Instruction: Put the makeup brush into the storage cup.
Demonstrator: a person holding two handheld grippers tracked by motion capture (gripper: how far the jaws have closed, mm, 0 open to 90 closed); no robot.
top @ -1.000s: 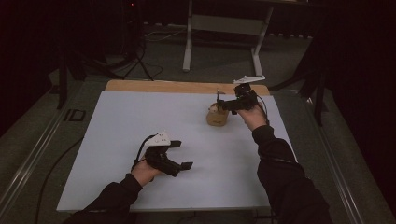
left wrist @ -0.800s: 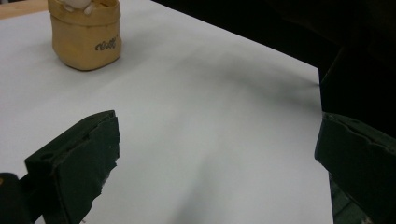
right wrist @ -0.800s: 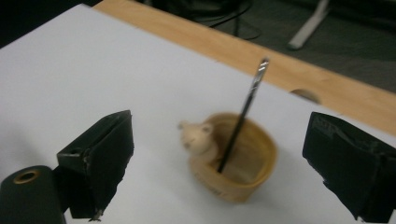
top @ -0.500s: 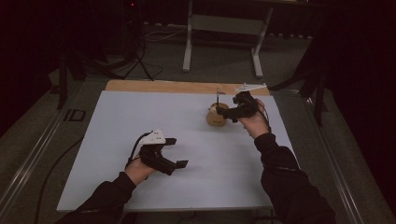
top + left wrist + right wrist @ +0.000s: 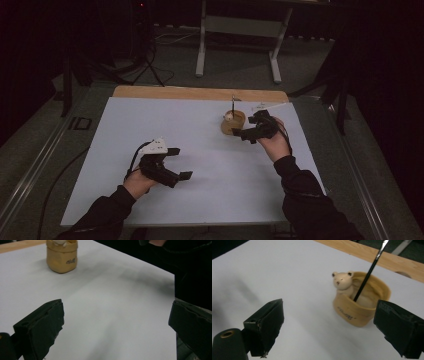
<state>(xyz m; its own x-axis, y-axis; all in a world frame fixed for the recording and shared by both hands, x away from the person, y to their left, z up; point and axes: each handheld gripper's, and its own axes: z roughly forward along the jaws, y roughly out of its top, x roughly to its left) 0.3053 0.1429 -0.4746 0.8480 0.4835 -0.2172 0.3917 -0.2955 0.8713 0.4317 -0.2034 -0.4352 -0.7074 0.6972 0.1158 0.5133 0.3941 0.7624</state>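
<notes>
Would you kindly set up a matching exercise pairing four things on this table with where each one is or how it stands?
Things:
1. tan bear-faced cup
2. thin black pen
3. left gripper
4. right gripper

States:
A. open, over the near white tabletop
B. stands leaning inside the holder
C. open, just beside the cup
D. rests on the white sheet near the wooden edge

Pairs: 1-D, 2-B, 3-A, 4-C

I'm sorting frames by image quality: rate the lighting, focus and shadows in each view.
High view: dim, dark surroundings, white table evenly lit. Left gripper view: soft, tan pot cropped at top, a sleeve's shadow on the table. Right gripper view: bear pot fairly sharp, near jaws blurred.
</notes>
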